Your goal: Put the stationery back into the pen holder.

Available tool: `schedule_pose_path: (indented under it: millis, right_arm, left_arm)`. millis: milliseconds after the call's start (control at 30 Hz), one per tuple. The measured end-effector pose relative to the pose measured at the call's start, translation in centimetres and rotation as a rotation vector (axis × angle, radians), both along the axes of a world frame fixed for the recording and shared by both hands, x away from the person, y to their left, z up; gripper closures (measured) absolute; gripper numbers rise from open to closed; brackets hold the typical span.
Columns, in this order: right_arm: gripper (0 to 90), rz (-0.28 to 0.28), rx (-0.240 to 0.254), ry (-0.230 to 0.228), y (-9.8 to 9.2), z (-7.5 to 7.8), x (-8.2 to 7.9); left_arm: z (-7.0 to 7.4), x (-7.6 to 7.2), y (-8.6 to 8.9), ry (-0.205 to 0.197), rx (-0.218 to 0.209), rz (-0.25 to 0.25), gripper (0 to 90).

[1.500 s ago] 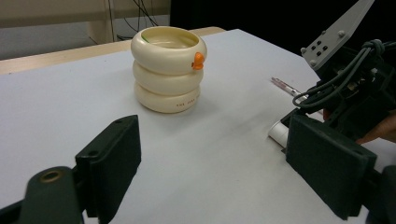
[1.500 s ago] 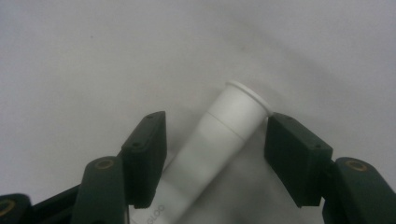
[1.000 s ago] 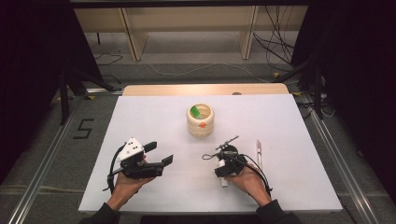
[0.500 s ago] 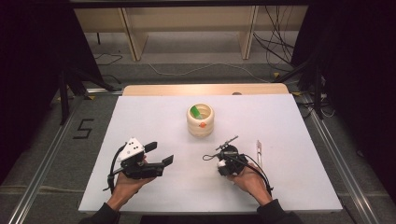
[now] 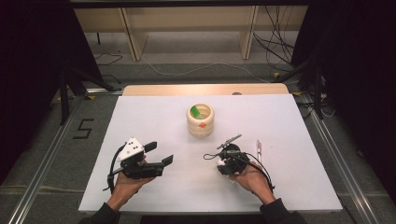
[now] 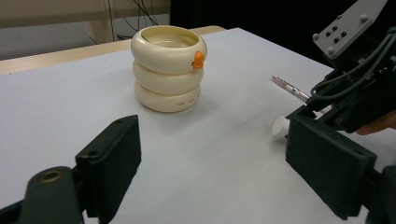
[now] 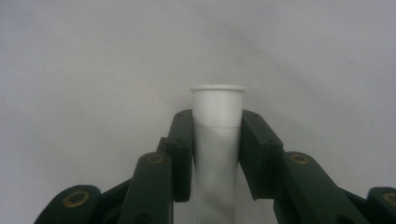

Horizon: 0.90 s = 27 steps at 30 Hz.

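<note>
While the right claw (image 7: pixel 217 154) clamps a white tube (image 7: pixel 217 116), its lower end hidden, left claw (image 6: pixel 229 177) gapes.

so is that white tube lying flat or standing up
Lying flat. The white tube rests lengthwise on the table, rimmed end pointing away, with the right gripper and its fingers closed on its sides.

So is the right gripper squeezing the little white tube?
Yes, in the right gripper view the right gripper has both black pads pressed against the sides of the white tube.
</note>
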State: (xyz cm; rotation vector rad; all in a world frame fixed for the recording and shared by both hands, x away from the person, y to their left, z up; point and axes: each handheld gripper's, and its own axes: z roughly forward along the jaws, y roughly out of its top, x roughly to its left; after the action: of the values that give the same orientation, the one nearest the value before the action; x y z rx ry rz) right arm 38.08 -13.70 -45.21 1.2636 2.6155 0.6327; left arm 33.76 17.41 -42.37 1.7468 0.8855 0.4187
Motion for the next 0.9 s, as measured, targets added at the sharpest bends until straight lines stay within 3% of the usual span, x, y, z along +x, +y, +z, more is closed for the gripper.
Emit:
schedule_pose_path:
  millis: [467,900]
  right_arm:
    - [68.1,-0.024,0.202,-0.039,-1.8,1.6,0.4]
    - [68.0,-0.043,0.315,-0.216,-2.6,3.4,0.2]
  left_arm:
    - [0.0,0.0,0.0,0.001,0.000,0.001,17.7]
    - [0.0,-0.1,0.0,-0.002,-0.002,0.003,17.7]
